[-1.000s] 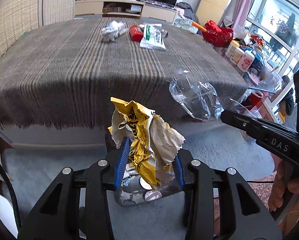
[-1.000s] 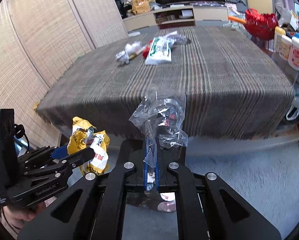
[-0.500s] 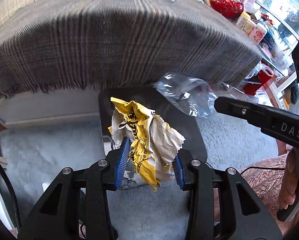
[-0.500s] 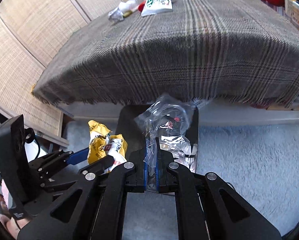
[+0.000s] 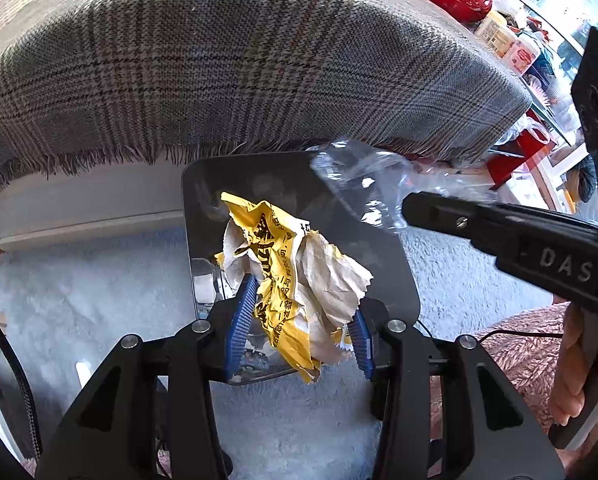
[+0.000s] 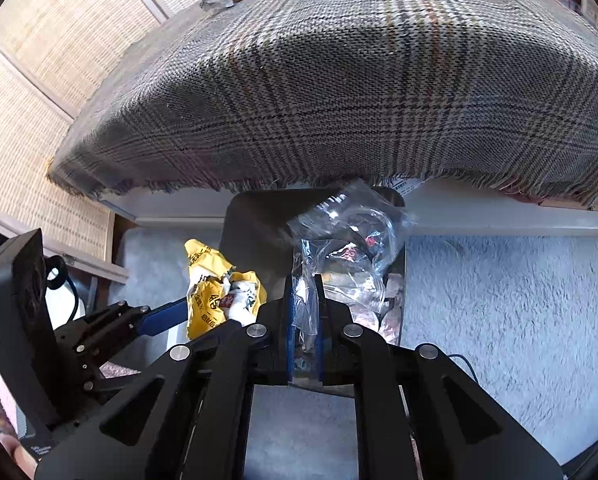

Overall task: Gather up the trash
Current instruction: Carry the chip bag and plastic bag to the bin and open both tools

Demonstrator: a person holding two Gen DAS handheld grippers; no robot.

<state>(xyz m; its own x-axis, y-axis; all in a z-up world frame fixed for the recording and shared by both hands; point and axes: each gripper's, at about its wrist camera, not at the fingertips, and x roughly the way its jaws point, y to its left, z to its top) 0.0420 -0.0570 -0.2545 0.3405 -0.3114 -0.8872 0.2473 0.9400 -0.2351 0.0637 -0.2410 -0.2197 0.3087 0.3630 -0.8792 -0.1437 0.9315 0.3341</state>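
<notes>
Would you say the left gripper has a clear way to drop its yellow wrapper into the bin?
Probably yes: the left gripper holds the yellow wrapper right over the open bin, jaws opening, nothing between.

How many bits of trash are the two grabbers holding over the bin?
2. A crumpled yellow wrapper sits between the left gripper jaws, which are opening. A clear plastic wrapper hangs between the right gripper jaws, also opening. More trash already lies inside the bin.

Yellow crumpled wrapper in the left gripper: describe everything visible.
The yellow crumpled wrapper is paper-like, yellow outside with black printed characters, whitish inside, torn and jagged at its edges. It stands bunched between the left gripper's blue ribbed pads, whose jaws are opening, above the open dark bin on the pale carpet.
</notes>
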